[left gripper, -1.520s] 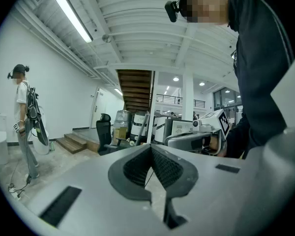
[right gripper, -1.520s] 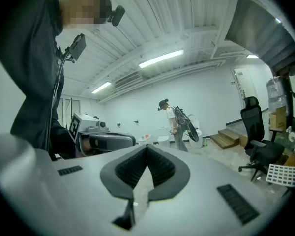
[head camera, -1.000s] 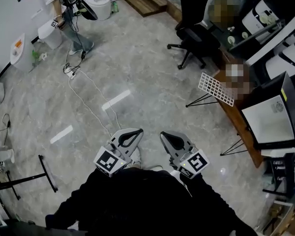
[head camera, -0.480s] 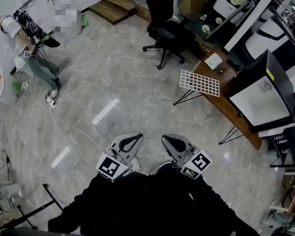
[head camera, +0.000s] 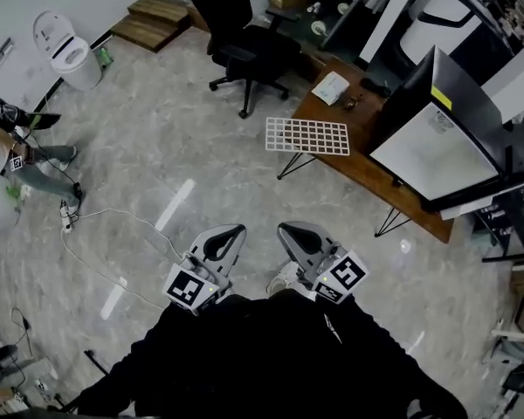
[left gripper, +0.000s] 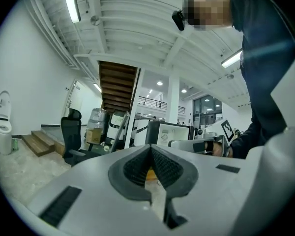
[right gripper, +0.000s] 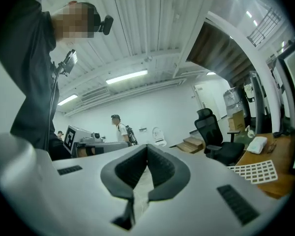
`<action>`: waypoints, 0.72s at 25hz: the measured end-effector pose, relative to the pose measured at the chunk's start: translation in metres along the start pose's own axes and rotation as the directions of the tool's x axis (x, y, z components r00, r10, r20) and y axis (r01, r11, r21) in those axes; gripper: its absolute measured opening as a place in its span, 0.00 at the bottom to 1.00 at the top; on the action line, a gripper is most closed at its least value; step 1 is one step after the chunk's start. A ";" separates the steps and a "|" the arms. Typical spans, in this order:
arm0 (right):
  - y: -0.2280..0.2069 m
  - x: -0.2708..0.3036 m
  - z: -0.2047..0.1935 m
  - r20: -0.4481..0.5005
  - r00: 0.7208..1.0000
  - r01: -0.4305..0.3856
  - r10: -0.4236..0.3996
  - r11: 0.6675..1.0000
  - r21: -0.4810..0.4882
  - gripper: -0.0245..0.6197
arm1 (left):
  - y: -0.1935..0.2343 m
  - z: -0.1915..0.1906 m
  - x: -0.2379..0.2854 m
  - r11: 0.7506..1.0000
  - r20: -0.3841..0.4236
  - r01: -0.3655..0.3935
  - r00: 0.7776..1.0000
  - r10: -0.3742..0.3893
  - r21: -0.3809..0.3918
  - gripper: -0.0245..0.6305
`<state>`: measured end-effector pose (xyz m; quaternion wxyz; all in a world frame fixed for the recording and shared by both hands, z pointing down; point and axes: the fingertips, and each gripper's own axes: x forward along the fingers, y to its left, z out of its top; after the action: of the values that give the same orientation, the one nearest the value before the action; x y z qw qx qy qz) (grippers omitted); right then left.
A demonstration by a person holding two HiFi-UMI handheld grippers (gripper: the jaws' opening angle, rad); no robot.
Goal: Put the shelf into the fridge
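Left gripper [head camera: 234, 231] and right gripper [head camera: 285, 229] both clenched, empty, well apart from shelf [head camera: 307, 136] overhanging desk [head camera: 367, 169] edge near fridge [head camera: 437, 142]. Risk: an off-centre nudge tips it off.

- The person [head camera: 37, 166] at the head view's left edge is cut off by it; only legs and dark gear show.
- The office chair [head camera: 244, 46] loses its backrest top to the upper edge.
- Small items [head camera: 360, 103] on the desk [head camera: 367, 168] are too small to name.
- The hands behind the left gripper [head camera: 234, 231] and right gripper [head camera: 285, 229] lie hidden under dark clothing [head camera: 271, 356].
- In the right gripper view, the shelf [right gripper: 253, 171] has its near edge hidden behind that gripper's body (the far side shows plainly).
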<state>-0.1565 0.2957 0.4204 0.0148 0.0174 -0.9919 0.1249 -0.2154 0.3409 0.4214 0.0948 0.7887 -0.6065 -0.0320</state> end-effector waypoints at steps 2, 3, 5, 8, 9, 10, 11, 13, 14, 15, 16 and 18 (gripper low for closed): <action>-0.029 -0.018 0.007 0.001 1.000 0.004 -0.004 1.000 -0.014 0.05 | -0.010 -0.002 0.036 1.000 0.005 0.007 1.000 -0.007 -0.003 0.04; -0.043 -0.027 0.010 0.001 1.000 0.004 -0.004 1.000 -0.018 0.05 | -0.015 -0.002 0.054 1.000 0.005 0.011 1.000 -0.011 0.006 0.04; -0.071 -0.043 0.016 0.003 1.000 0.005 -0.005 1.000 -0.023 0.05 | -0.026 -0.001 0.088 0.999 0.005 0.017 1.000 -0.017 0.032 0.04; -0.108 -0.067 0.025 0.007 1.000 0.015 -0.015 1.000 -0.027 0.05 | -0.042 0.001 0.133 0.999 -0.014 0.015 1.000 -0.014 0.034 0.05; -0.120 -0.074 0.027 0.010 1.000 0.019 -0.018 1.000 -0.025 0.05 | -0.048 0.001 0.145 0.999 -0.021 0.017 1.000 -0.017 0.034 0.04; -0.131 -0.080 0.029 0.012 1.000 0.022 -0.022 1.000 -0.021 0.05 | -0.053 0.000 0.156 0.999 -0.027 0.020 0.999 -0.019 0.034 0.04; -0.142 -0.086 0.030 0.016 1.000 0.026 -0.026 1.000 -0.017 0.05 | -0.056 -0.001 0.166 0.999 -0.034 0.021 0.999 -0.020 0.034 0.05; -0.161 -0.094 0.032 0.023 0.999 0.033 -0.033 0.999 -0.006 0.05 | -0.061 -0.003 0.184 0.999 -0.042 0.016 0.999 -0.015 0.030 0.04; -0.168 -0.097 0.033 0.025 0.999 0.034 -0.034 0.999 -0.002 0.05 | -0.062 -0.005 0.192 1.000 -0.043 0.010 0.999 -0.009 0.026 0.05; -0.175 -0.100 0.033 0.026 0.999 0.034 -0.035 0.999 0.002 0.05 | -0.062 -0.008 0.198 1.000 -0.045 0.003 0.999 -0.002 0.022 0.05; -0.182 -0.102 0.033 0.026 0.999 0.034 -0.034 0.999 0.004 0.05 | -0.062 -0.011 0.205 1.000 -0.048 -0.004 0.999 0.005 0.016 0.05; -0.195 -0.104 0.031 0.021 0.999 0.031 -0.031 1.000 0.005 0.05 | -0.062 -0.015 0.219 1.000 -0.054 -0.011 0.998 0.012 0.013 0.05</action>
<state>-0.0460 0.1028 0.4349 0.0061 0.0341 -0.9913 0.1270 -0.0965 0.1473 0.4385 0.1063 0.7863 -0.6086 -0.0062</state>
